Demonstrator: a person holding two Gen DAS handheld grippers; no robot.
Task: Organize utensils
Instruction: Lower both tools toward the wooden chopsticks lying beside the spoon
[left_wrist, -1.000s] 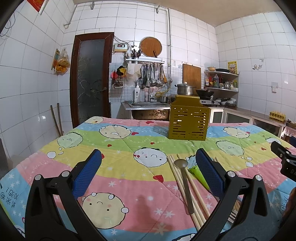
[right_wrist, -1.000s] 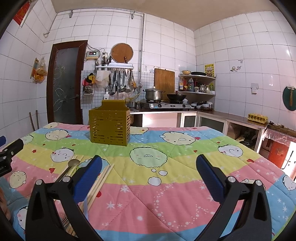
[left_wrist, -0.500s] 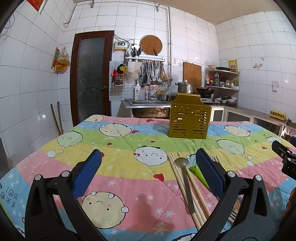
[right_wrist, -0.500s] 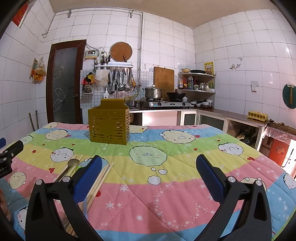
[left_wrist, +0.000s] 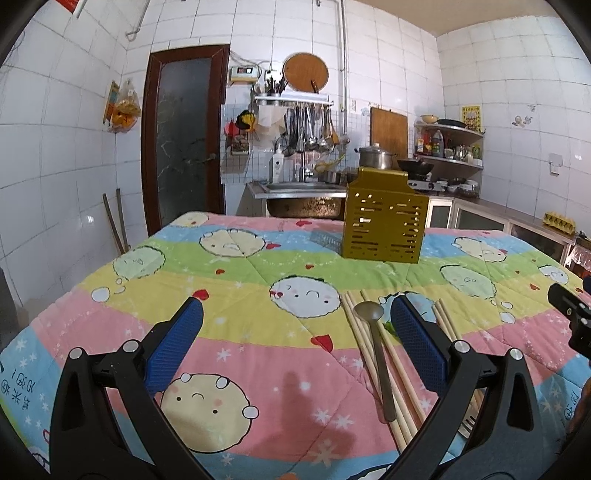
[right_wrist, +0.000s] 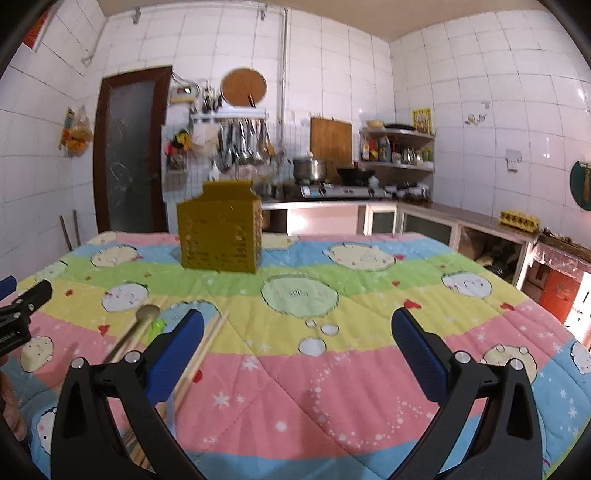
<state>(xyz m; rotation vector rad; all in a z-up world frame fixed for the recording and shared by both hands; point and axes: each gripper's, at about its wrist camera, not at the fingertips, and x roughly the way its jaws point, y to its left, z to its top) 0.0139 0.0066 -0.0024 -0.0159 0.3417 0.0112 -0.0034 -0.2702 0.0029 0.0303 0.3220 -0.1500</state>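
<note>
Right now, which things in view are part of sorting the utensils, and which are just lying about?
For the job:
metal spoon
wooden chopsticks
green utensil, mostly hidden
gold perforated holder

Lying about:
pot and wok on the stove
hanging ladles
cutting board
patterned quilt

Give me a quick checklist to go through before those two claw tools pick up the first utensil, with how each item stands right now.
1. Left gripper jaws wide apart, holding nothing: ok.
2. Right gripper jaws wide apart, holding nothing: ok.
3. Yellow utensil holder upright on the quilt: ok.
4. Metal spoon on top of the wooden chopsticks, reachable: ok.
5. Holder's inside free for utensils: cannot tell, its top opening is not visible.
6. Green item beside the spoon identified: cannot tell, mostly hidden.
</note>
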